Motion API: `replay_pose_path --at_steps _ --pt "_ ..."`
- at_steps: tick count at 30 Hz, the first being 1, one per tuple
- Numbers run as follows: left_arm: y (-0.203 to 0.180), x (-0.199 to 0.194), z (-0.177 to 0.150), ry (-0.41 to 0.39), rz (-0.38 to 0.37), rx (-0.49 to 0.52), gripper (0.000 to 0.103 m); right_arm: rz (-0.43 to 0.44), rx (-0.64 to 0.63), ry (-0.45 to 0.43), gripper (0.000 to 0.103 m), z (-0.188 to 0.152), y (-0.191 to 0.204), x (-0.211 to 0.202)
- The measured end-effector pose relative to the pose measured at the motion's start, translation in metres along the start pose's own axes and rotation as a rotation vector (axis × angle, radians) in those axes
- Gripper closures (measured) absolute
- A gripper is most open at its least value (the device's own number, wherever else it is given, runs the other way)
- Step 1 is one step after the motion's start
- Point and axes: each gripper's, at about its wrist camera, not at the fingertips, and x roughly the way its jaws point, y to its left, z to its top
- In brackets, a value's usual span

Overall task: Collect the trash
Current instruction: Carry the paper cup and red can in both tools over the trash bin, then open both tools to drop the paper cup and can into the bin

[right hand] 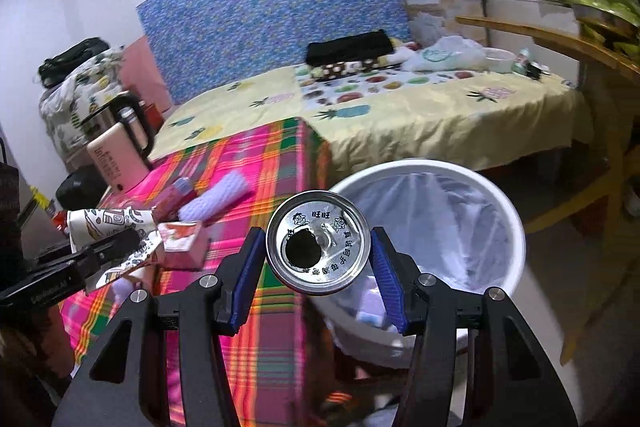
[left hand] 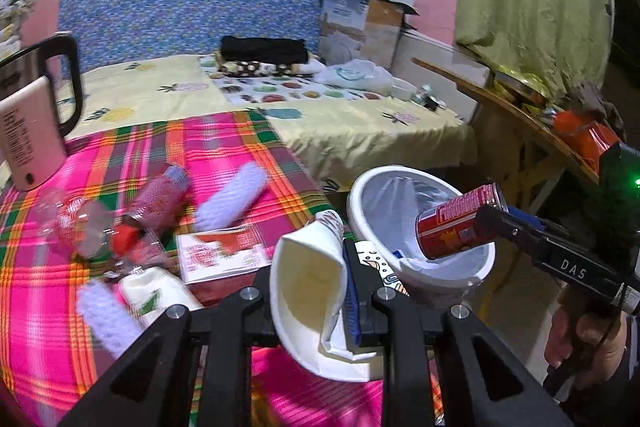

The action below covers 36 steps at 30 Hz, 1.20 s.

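My left gripper (left hand: 320, 291) is shut on a crushed white paper cup (left hand: 308, 291) and holds it above the plaid-covered table, left of the bin; the cup also shows in the right wrist view (right hand: 116, 227). My right gripper (right hand: 318, 253) is shut on a red drink can (right hand: 318, 242), seen from its opened silver top. In the left wrist view the can (left hand: 456, 223) hangs over the white bin (left hand: 384, 187), which has a clear liner. In the right wrist view the bin (right hand: 492, 187) sits just right of the can.
The plaid cloth (left hand: 240, 147) holds purple foam sleeves (left hand: 232, 199), a pink bottle (left hand: 160, 199), a clear plastic bottle (left hand: 84, 227), a red-white carton (left hand: 220, 251) and a beige kettle (left hand: 28, 135). A bed (left hand: 340, 115) lies behind. A wooden table (left hand: 520, 115) stands right.
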Motion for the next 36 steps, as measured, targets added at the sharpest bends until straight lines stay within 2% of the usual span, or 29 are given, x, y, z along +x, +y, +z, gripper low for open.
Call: replay_pose_path --at_steps 6,17,33,36 --pt "-0.029 0.025 0.008 0.026 -0.053 0.053 0.080 -0.059 0.046 -0.009 0.049 -0.001 -0.025 -0.005" --pt "-0.065 0.067 0.014 0.082 -0.122 0.109 0.079 -0.120 0.101 0.036 0.049 -0.010 -0.056 0.001" --pt "-0.088 0.116 0.002 0.187 -0.133 0.145 0.079 -0.160 0.113 0.146 0.049 -0.019 -0.077 0.016" --pt "-0.088 0.120 0.001 0.206 -0.131 0.146 0.076 -0.166 0.111 0.154 0.048 -0.021 -0.077 0.016"
